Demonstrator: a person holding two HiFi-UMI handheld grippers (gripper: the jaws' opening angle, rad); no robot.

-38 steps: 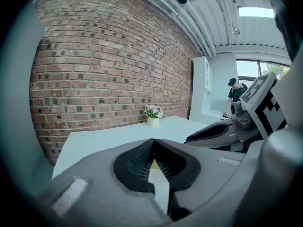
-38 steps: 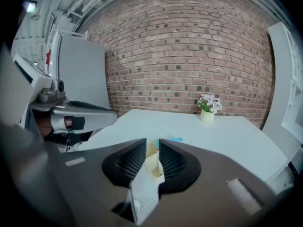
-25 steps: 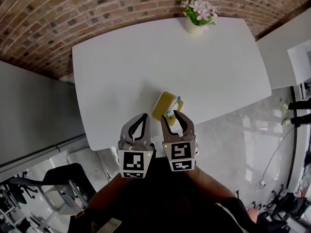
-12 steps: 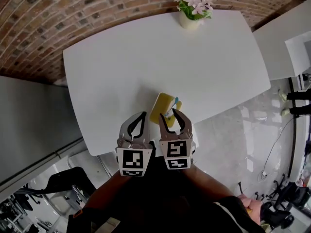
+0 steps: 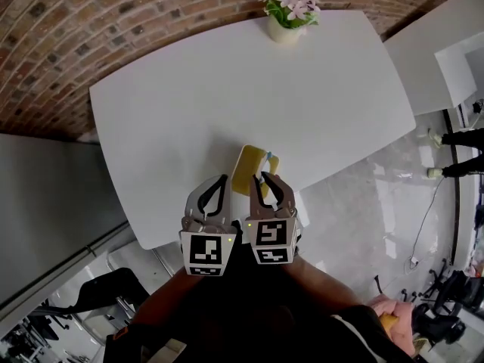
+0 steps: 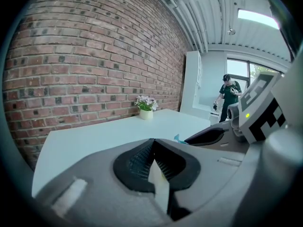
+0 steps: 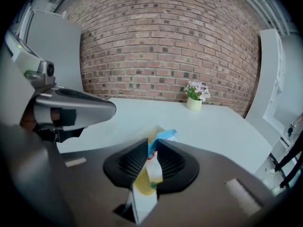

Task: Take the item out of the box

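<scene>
Head view is taken up by a white worktop (image 5: 189, 89), on which a yellow box (image 5: 246, 165) is laid close to the near edge, with a flower pot (image 5: 283, 21) set well apart at the far edge. The box's long axis is run away from the person, slightly slanted, so that its near end is turned toward both claws.

The item (image 7: 165, 136), a blue, white and red packet, is seen in the right gripper view sticking out of that near end. It is clamped between the pads of the right claw (image 7: 151, 143), whose jaws have just been closing. The yellow of the box is seen directly below the grip.

The left claw (image 5: 224, 180) is held just beside the box's near left corner; whether it is touched cannot be told. Its jaws are brought together, and nothing is seen gripped. Only a pale sliver is visible behind the pads in the left gripper view.

The right claw is judged the nearer and already engaged. The coming pull would best be made back along the box's long axis, toward the person. Since the box is not clearly pinned, it may be dragged along with the item.
</scene>
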